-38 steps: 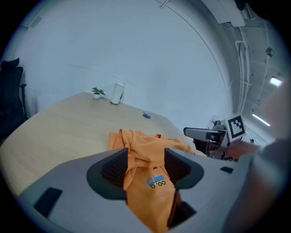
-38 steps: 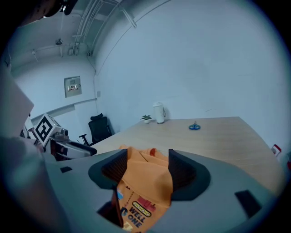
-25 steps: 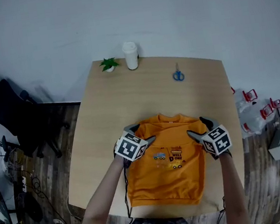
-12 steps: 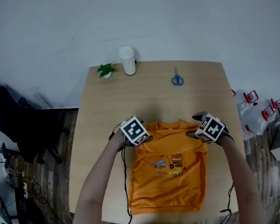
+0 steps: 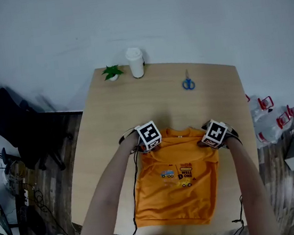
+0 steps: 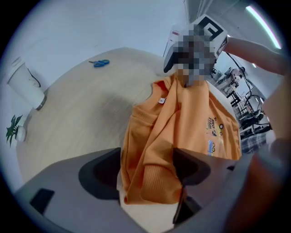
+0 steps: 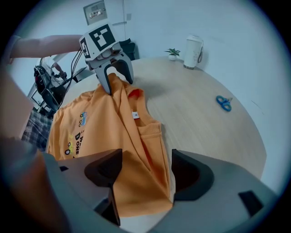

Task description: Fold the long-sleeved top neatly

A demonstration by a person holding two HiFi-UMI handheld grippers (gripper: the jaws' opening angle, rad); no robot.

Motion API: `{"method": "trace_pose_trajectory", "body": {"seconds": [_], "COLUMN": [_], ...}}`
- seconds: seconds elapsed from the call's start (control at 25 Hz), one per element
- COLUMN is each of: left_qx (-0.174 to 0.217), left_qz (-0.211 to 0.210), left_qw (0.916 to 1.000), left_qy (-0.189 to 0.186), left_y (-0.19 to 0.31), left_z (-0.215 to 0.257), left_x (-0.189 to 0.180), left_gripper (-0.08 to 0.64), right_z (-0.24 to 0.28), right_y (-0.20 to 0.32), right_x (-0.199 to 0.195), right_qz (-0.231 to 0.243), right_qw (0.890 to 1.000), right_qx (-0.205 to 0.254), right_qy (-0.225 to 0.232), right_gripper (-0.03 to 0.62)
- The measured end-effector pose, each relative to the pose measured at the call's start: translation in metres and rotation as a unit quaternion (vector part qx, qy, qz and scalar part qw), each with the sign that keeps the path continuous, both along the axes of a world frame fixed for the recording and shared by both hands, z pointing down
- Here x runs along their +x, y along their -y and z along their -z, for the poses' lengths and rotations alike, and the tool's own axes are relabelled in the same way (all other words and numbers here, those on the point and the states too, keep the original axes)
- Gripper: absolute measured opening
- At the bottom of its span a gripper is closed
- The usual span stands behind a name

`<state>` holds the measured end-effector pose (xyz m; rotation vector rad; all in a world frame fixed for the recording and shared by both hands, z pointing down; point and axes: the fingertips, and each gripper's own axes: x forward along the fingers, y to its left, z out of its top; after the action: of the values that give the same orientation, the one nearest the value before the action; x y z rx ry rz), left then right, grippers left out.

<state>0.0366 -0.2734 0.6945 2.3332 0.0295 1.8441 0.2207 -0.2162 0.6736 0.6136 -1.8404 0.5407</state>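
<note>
In the head view, the orange long-sleeved top (image 5: 178,191) lies on the near half of the light wooden table (image 5: 161,101), with its printed front facing up and its hem at the near edge. The left gripper (image 5: 146,144) stands at one shoulder of the garment and the right gripper (image 5: 210,139) at the other, both pointing steeply down, with the collar between them. At the far side of the table there are a white lidded cup (image 5: 135,62) and, just beside it, a small green plant (image 5: 111,72). A pair of blue scissors (image 5: 188,84) lies well apart from them, toward the right. A black chair (image 5: 13,121) stands on the floor to the left of the table. In the left gripper view, the jaws stand wide and a bunched fold of orange fabric, with a ribbed cuff (image 6: 154,179) in it, fills the gap between the pads, so this claw grips the top. The cloth runs in a raised ridge to the other gripper, and a small white neck label (image 6: 161,100) is visible. In the right gripper view, the jaws are also wide and closed on a thick fold of the same top. The fabric rises like a tent up into the left gripper's jaws, and the cartoon print (image 7: 77,132) lies to the left.
</note>
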Motion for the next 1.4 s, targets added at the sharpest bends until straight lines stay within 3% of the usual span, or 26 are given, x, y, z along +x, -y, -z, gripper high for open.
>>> {"method": "trace_pose_trajectory", "body": {"seconds": [0.24, 0.52, 0.72, 0.84, 1.04, 1.24, 1.4], "left_qx": [0.006, 0.011, 0.007, 0.003, 0.029, 0.039, 0.081], "left_qz": [-0.021, -0.023, -0.029, -0.032, -0.02, -0.019, -0.023], "left_qw": [0.999, 0.9988, 0.9992, 0.9993, 0.9994, 0.9987, 0.9952], "left_qy": [0.038, 0.043, 0.028, 0.019, -0.004, -0.028, -0.049], "left_y": [0.0, -0.003, -0.006, -0.013, -0.009, -0.012, -0.012], "left_z": [-0.01, -0.009, -0.005, -0.004, 0.002, 0.006, 0.024], "left_x": [0.004, 0.003, 0.005, 0.007, 0.012, 0.017, 0.019], "left_gripper": [0.365, 0.355, 0.292, 0.2, 0.078, 0.058, 0.055], "right_z": [-0.013, -0.023, -0.02, -0.018, -0.012, 0.0, 0.012], "right_y": [0.001, -0.003, -0.004, -0.008, -0.01, -0.006, -0.014], "right_x": [0.001, -0.003, -0.004, -0.009, -0.008, -0.007, -0.005], "right_qz": [0.016, 0.014, 0.01, 0.014, 0.024, 0.019, 0.01], "right_qw": [1.0, 0.999, 0.999, 0.998, 0.999, 1.0, 0.999], "right_qx": [-0.02, -0.044, -0.047, -0.051, -0.026, 0.007, 0.04], "right_qy": [-0.016, -0.001, 0.016, 0.031, 0.027, 0.024, 0.02], "right_gripper": [0.37, 0.333, 0.281, 0.167, 0.077, 0.061, 0.057]}}
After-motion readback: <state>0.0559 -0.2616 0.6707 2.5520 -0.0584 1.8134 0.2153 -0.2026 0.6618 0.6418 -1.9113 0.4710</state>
